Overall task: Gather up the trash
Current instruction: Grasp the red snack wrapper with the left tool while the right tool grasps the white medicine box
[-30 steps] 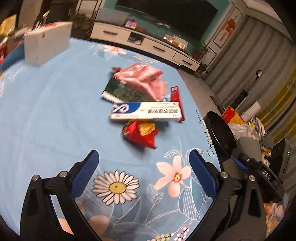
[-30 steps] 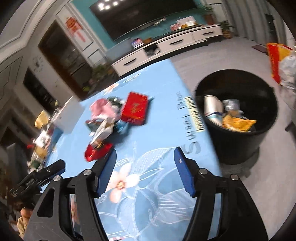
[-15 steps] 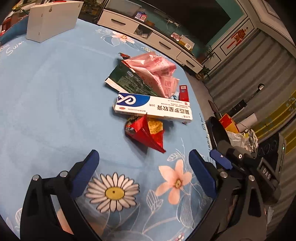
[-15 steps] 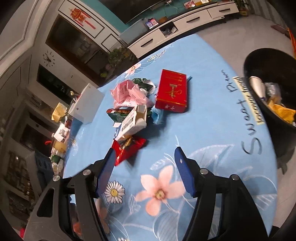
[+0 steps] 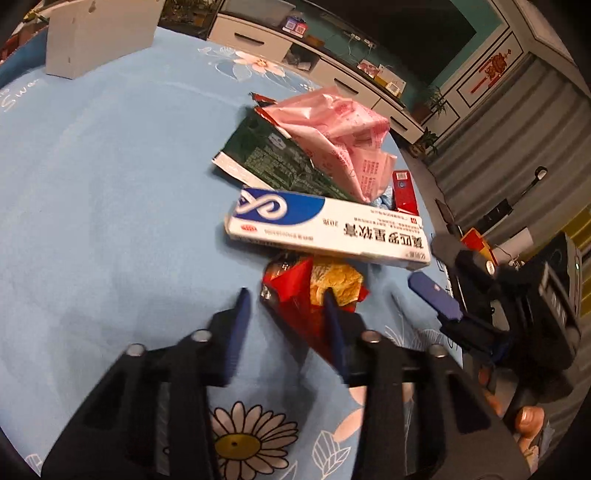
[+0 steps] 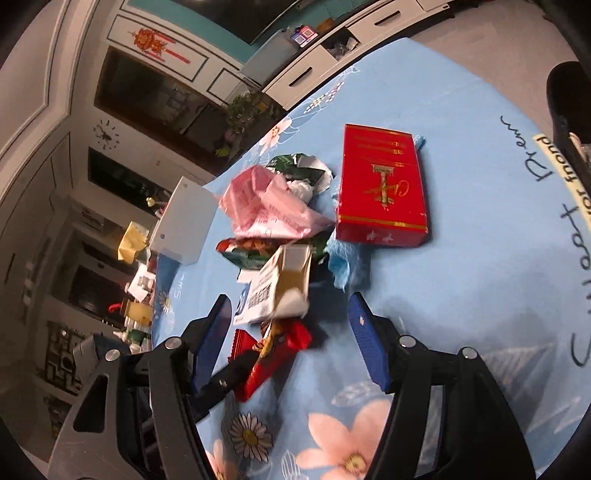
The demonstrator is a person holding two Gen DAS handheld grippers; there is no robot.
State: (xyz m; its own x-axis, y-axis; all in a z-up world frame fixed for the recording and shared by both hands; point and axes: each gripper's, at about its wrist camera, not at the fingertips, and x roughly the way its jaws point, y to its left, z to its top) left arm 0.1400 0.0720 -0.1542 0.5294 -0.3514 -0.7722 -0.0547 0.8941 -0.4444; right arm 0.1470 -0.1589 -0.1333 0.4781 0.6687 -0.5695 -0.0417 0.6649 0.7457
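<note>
On the bench: one red snack wrapper (image 5: 295,306), one white-and-blue carton (image 5: 325,230), one pink bag (image 5: 340,136), one green packet (image 5: 273,158), one red box (image 6: 382,188), one white box (image 5: 99,35).

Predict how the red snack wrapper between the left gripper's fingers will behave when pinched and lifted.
The red snack wrapper looks crumpled and torn open, so probably floppy and light. The white box overlaps its far end, so lifting may nudge that.

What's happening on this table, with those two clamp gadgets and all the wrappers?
Someone is clearing litter off a blue flowered tablecloth using a handheld gripper in each hand. The left gripper sits half closed around a red snack wrapper, apparently not yet clamped. The right gripper, open, points at a white-and-blue carton. A pink bag and red box lie untouched.
</note>
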